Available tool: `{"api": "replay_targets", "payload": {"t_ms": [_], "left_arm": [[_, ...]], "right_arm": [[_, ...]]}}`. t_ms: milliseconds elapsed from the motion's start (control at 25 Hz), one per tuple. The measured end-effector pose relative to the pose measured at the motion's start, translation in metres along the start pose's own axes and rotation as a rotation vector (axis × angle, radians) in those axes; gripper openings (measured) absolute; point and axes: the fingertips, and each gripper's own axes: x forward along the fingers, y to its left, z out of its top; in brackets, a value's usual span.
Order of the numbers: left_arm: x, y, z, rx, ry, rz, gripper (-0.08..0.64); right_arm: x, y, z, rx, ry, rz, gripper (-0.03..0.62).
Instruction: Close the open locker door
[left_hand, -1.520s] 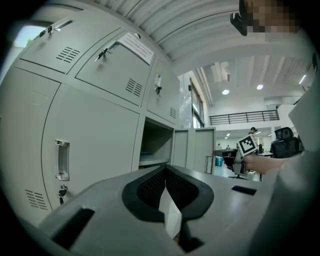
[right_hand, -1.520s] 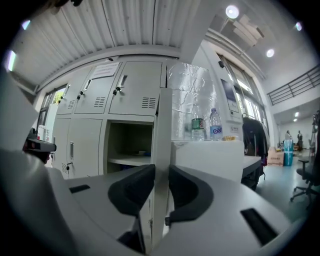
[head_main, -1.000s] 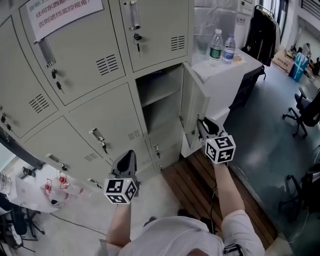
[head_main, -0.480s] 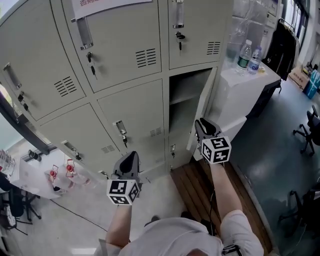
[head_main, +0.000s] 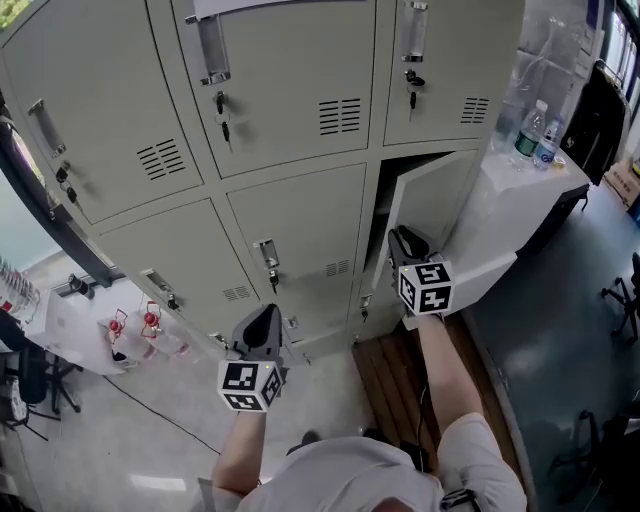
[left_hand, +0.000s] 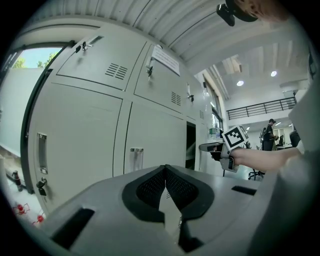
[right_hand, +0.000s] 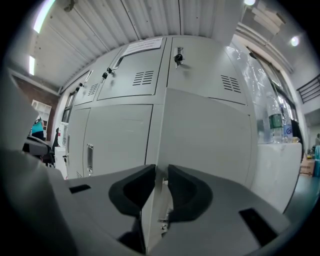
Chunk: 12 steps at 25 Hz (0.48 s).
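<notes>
Now your right arm reaches level, right gripper (head_main: 400, 240) jaws just closing onto the upright edge of the ajar locker door (head_main: 440, 195); left gripper (head_main: 264, 315) jaws pressed together.

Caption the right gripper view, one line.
Right gripper, jaws just closed further, grips the edge of the ajar locker door.

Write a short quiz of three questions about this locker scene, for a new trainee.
1. True or false: the locker door is fully shut.
2. What stands between the jaws of the right gripper? A: a key. B: the door's edge. C: nothing.
3. How many bottles stand on the white cabinet beside the lockers?

Key
1. False: it is partly open.
2. B. The jaws have just been closing on that edge.
3. Two.
</notes>
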Motion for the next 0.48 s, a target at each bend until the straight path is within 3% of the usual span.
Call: {"api": "replay_targets", "payload": {"t_ms": [480], "left_arm": [[0.001, 0.026, -0.006, -0.009, 0.012, 0.081, 0.008]], "right_arm": [[0.065, -0.002, 0.006, 0.001, 0.006, 0.025, 0.06]]}}
